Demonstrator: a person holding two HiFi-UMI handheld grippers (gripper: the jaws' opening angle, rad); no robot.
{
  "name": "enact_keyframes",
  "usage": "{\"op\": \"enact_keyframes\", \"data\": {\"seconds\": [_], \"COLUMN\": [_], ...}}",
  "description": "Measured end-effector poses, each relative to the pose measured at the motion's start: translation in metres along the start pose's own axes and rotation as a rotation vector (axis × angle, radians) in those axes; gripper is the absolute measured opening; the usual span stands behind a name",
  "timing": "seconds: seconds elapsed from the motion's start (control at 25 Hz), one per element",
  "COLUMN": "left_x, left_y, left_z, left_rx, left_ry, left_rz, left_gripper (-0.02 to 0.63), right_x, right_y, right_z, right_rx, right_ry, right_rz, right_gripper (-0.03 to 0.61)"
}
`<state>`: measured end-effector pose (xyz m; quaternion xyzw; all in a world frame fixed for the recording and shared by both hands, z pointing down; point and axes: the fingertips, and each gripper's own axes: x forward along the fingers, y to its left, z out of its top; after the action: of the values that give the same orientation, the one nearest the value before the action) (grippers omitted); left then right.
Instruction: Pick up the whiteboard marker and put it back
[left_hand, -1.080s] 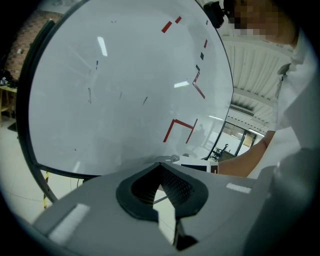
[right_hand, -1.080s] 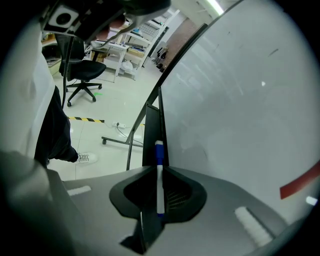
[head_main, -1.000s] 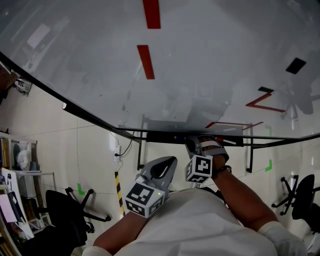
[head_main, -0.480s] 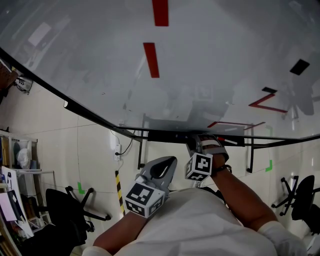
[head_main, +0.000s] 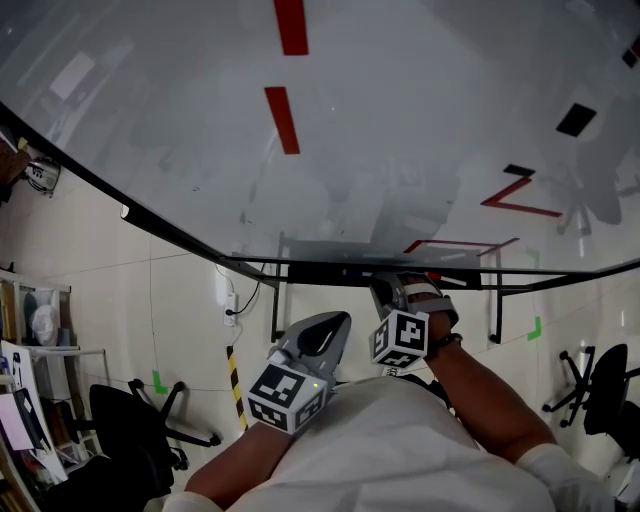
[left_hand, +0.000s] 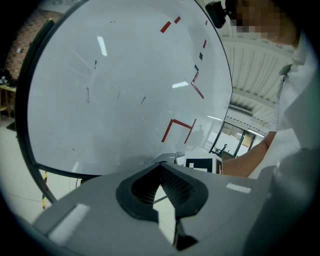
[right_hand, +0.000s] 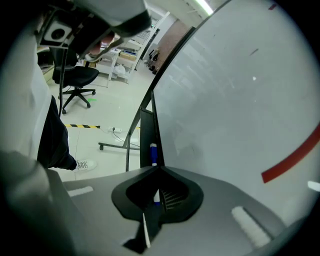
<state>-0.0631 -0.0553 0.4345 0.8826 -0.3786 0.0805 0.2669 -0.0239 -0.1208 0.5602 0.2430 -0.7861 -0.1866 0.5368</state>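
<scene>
Now the right gripper (right_hand: 159, 170) clamps the blue-tipped whiteboard marker (right_hand: 153, 154) by the black ledge (right_hand: 145, 129); left gripper (left_hand: 161, 166) closed.

A black office chair (head_main: 118, 420) stands near striped floor tape (head_main: 235, 383) and a green mark (head_main: 157, 382).

No legible text, brand or number is recorded. On the whiteboard (head_main: 400, 120), only red strokes are noted: two bars (head_main: 281, 119) at 12 o'clock and a Z-like figure (head_main: 517, 196) at 3 o'clock. Coded square patterns, without characters, are carried by the left gripper (head_main: 338, 320) and the right gripper (head_main: 385, 285).
</scene>
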Motion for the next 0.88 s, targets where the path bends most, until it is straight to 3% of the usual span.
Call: {"op": "enact_keyframes", "data": {"seconds": [0.16,0.28,0.56,0.88], "left_x": [0.002,0.005,0.014,0.024], "left_y": [-0.005,-0.01,-0.018,-0.032], "left_z": [0.001,0.002,0.004,0.001], "left_rx": [0.011,0.018,0.026,0.038], "left_ry": [0.001,0.003,0.006,0.023], "left_rz": [-0.01,-0.016,-0.033,-0.059], "left_gripper": [0.017,0.017,0.017,0.017], "right_x": [-0.014,-0.03,-0.076,-0.104], "right_y": [-0.004,-0.01,-0.029,-0.037], "right_z": [0.0,0.002,0.005,-0.015], "right_rx": [0.084,0.211,0.74,0.887], "right_ry": [-0.032,-0.081,-0.333,-0.379], "right_rz": [0.01,0.024,0.119,0.104], "right_gripper": [0.002,0.002,0.002,0.002]}}
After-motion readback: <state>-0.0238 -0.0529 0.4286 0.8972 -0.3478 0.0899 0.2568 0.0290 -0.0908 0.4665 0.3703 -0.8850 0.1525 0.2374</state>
